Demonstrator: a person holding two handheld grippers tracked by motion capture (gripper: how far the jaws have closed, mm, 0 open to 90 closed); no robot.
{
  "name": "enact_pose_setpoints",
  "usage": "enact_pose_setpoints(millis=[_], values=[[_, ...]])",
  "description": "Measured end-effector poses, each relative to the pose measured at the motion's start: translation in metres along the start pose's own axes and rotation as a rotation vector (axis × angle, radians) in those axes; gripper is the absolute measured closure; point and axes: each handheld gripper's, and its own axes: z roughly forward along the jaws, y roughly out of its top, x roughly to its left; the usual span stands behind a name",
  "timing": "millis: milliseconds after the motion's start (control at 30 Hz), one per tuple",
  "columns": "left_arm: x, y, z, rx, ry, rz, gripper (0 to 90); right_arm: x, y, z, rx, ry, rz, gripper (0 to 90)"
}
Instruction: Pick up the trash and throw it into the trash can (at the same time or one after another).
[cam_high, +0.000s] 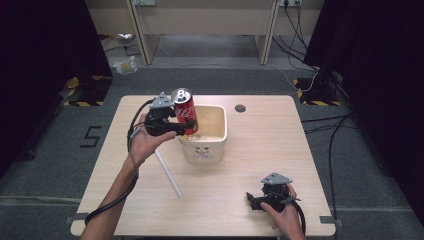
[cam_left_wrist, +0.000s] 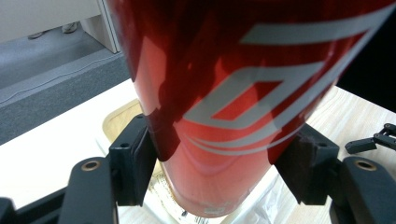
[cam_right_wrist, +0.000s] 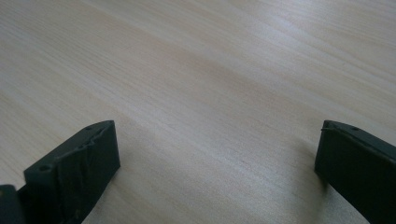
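- Where the high view looks down on the desk (cam_high: 250, 150), the left tongs (cam_high: 176, 125) clamp a red soda can (cam_high: 185, 111) by its lower body; the can leans, its silver top tipped up and away, its base hanging over the near-left rim of a cream tub (cam_high: 206, 142) just beside the tongs.
- A white straw (cam_high: 168, 173) lies on the desk just below the left hand (cam_high: 145, 142), slanting toward the person's side.
- Well apart from these, near the desk's front edge, the right tongs (cam_high: 252, 200) rest low on the wood in the right hand (cam_high: 285, 215), pointing toward the left hand's side; a small dark round hole (cam_high: 240, 108) sits in the desk beyond the tub.
- In the left gripper view, the soda can (cam_left_wrist: 233, 102) stands between the two black jaws, both pads pressed against its sides; the tub's rim (cam_left_wrist: 114, 121) and inside show beneath it, and the right tongs (cam_left_wrist: 373, 141) peek in at the far right.
- In the right gripper view, the right tongs (cam_right_wrist: 215, 163) stand wide, holding nothing, with bare pale desk (cam_right_wrist: 210, 70) between and ahead of the jaws.
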Motion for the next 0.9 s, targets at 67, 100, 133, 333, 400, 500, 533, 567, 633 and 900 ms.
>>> enact_pose_setpoints(millis=[67,100,133,333,400,500,533,567,633,900], values=[[0.000,0.001,0.004,0.003,0.000,-0.002,34.1,0.000,0.000,0.000,0.000,0.000,0.000,0.1],[0.000,0.001,0.006,0.005,-0.001,-0.003,34.2,0.000,0.000,0.000,0.000,0.000,0.000,0.1],[0.000,0.001,0.008,0.007,-0.001,-0.005,34.1,0.000,0.000,0.000,0.000,0.000,0.000,0.1],[0.002,0.000,0.021,0.019,0.000,-0.010,34.1,0.001,0.000,0.000,0.004,0.000,0.008,0.1],[0.002,0.000,0.025,0.024,0.001,-0.011,34.1,0.000,0.000,0.000,0.003,-0.001,0.005,0.1],[0.002,-0.001,0.031,0.033,-0.001,-0.015,34.0,0.000,0.000,0.000,0.002,-0.001,0.001,0.1],[0.003,-0.002,0.032,0.037,-0.004,-0.013,34.0,0.000,0.000,0.000,0.002,-0.001,0.001,0.1],[0.002,-0.002,0.035,0.044,-0.006,-0.014,34.0,0.000,0.000,0.000,0.002,-0.001,0.001,0.1],[0.002,-0.004,0.038,0.055,-0.009,-0.011,33.9,0.000,0.000,0.000,0.001,-0.001,0.000,0.1],[0.003,-0.012,0.050,0.091,-0.025,-0.017,33.7,0.000,0.000,0.000,0.002,0.001,0.000,0.2]])
